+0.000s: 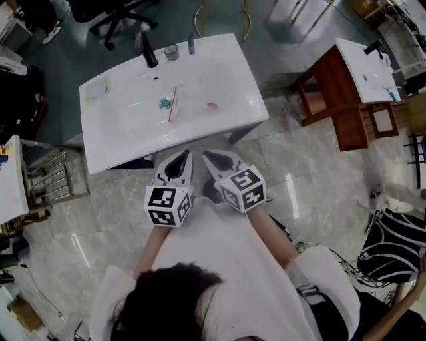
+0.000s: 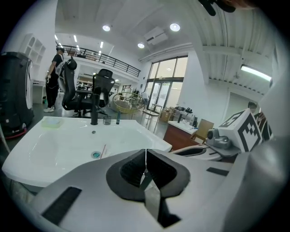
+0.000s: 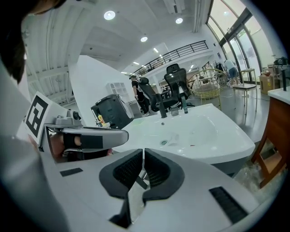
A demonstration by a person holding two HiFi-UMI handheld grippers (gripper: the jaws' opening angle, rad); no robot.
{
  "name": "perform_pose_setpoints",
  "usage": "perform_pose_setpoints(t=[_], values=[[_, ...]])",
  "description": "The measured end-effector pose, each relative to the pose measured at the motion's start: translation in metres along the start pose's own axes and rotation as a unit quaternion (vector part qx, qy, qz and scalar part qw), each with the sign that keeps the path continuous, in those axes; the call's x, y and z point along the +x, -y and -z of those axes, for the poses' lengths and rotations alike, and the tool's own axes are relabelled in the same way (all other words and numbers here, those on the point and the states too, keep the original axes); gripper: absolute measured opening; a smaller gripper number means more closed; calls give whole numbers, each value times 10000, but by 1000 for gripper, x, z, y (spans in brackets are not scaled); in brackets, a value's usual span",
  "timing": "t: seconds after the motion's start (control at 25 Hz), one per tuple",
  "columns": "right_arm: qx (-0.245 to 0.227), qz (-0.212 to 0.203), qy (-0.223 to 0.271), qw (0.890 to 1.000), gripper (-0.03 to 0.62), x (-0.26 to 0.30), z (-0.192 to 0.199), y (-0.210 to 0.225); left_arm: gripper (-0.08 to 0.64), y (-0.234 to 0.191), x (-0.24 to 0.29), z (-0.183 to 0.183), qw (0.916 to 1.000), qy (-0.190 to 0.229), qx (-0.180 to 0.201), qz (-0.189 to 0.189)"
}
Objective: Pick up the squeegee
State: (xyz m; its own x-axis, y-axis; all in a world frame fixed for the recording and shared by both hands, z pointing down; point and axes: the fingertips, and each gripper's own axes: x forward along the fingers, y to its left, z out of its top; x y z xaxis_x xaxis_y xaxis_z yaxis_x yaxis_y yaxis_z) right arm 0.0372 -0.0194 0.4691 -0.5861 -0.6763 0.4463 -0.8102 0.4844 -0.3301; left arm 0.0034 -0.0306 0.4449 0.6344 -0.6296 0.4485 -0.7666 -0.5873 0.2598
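Dark hair (image 1: 174,303) and a white shirt (image 1: 226,266) fill the bottom of the head view. Just ahead of them the left hand-held gripper (image 1: 181,160) and the right hand-held gripper (image 1: 214,160) are side by side. They are near each other but not touching, and both point forward and somewhat downward. Each has its jaws pressed together with nothing between them. Below them is pale, marble-patterned floor (image 1: 313,180).

Just beyond the two tips is the near rim of a white washbasin (image 1: 133,150). Well ahead of the left hand-held gripper, down in the bowl, lies the squeegee (image 1: 174,103). It looks like a thin, pale pinkish bar, though it is too small to make out well. It lies roughly along the line the gripper points. A round green-ringed drain (image 1: 164,102) is just to its left. A small red spot (image 1: 212,105) lies ahead of the right hand-held gripper, apart from the squeegee.

Farther on, at the back rim, stand a black tap (image 1: 148,52), a clear glass (image 1: 171,52) beside it, and a small dark upright item (image 1: 191,44).

Far to the right of the right hand-held gripper, a brown wooden stand (image 1: 333,86) carries a second basin (image 1: 363,70). Beyond the washbasin is a black office chair (image 1: 120,16).
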Motion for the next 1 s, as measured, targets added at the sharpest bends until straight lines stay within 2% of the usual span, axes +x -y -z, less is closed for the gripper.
perform_pose_setpoints(t=[0.52, 0.64, 1.0], values=[[-357, -344, -187, 9986, 29, 33, -37, 61, 28, -27, 60, -28, 9974, 117, -410, -576], [-296, -354, -303, 9985, 29, 38, -39, 74, 28, -32, 69, -28, 9961, 138, -543, -686], [-443, -513, -375, 9970, 29, 47, -47, 82, 28, -40, 74, -37, 9928, 232, -661, -970]])
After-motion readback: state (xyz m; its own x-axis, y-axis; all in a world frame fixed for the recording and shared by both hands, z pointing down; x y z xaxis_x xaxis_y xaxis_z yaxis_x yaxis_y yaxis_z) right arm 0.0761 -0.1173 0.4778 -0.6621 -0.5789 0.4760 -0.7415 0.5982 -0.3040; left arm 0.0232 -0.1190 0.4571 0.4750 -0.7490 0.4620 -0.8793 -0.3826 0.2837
